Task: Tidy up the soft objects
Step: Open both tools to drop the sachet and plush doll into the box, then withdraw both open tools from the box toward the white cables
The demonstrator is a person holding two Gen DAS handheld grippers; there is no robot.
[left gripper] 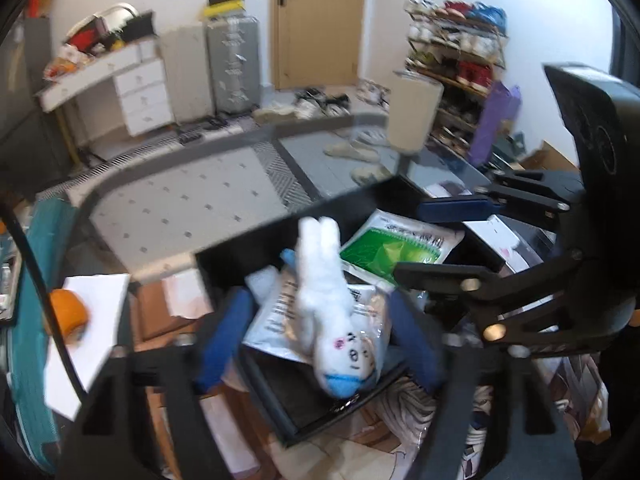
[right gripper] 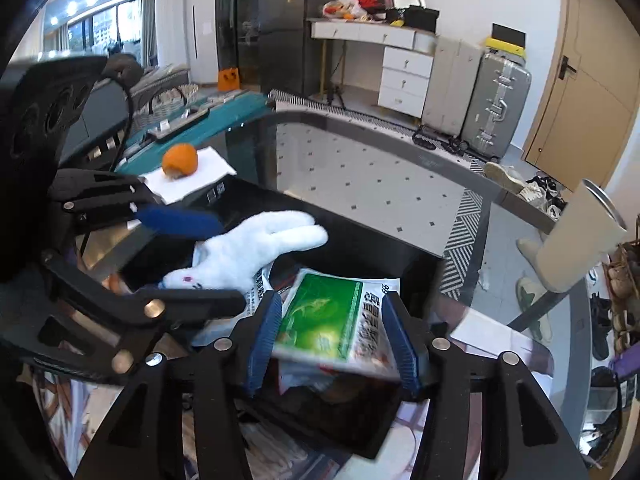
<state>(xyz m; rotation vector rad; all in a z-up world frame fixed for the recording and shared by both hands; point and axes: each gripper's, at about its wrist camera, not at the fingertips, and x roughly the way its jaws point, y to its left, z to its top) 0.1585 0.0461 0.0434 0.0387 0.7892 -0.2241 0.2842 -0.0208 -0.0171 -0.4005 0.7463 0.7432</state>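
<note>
A white plush rabbit [left gripper: 326, 300] with a blue base lies in a black open box [left gripper: 240, 256], on a white soft packet [left gripper: 276, 312]. My left gripper [left gripper: 320, 336] is open, its blue pads on either side of the rabbit, not touching it. A green-and-white soft packet [right gripper: 340, 320] lies in the same box [right gripper: 360, 256], between the blue pads of my right gripper [right gripper: 336, 340], which stands open around it. The rabbit also shows in the right wrist view [right gripper: 256, 252], left of the green packet. The green packet also shows in the left wrist view [left gripper: 396, 248].
The box sits on a glass table [left gripper: 180, 200] over printed cloth. An orange [right gripper: 180, 160] rests on white paper [right gripper: 200, 176] to the left. A beige cup [right gripper: 576, 240] stands at the right. Beyond are a desk, suitcases, a shoe rack and a door.
</note>
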